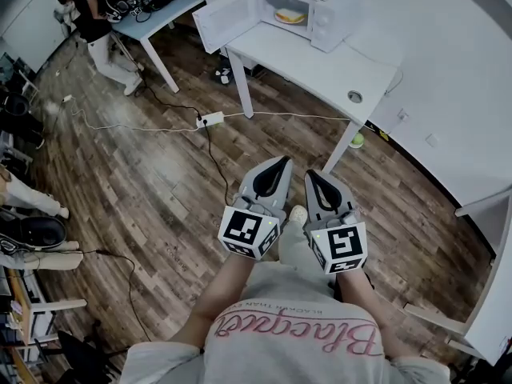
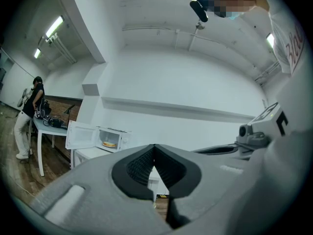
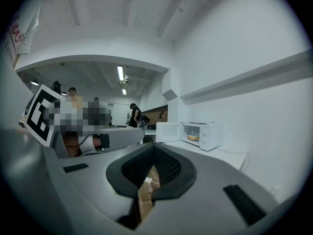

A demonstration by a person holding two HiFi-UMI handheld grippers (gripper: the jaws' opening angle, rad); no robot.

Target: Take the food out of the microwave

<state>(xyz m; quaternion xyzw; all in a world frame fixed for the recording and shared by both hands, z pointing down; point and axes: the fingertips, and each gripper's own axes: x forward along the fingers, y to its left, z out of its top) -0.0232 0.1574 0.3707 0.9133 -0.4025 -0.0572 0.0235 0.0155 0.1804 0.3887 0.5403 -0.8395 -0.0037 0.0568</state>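
Observation:
A white microwave [image 1: 308, 10] stands at the far end of a white table [image 1: 320, 66], its door [image 1: 222, 21] swung wide open to the left. Inside sits the yellow food on a plate [image 1: 290, 14]. The left gripper view also has the microwave [image 2: 117, 138] and the food [image 2: 109, 144], small and far off, and so does the right gripper view, with the microwave [image 3: 201, 133] and the food [image 3: 193, 137]. My left gripper [image 1: 282, 161] and right gripper [image 1: 310, 174] are side by side over the wooden floor, well short of the table. Both are shut and empty, their jaw tips touching.
A power strip [image 1: 212, 120] and its cables lie on the floor between me and the table. A green ball [image 1: 357, 140] rests by a table leg. A person [image 1: 92, 18] stands at another table at the far left. Chairs and gear line the left edge.

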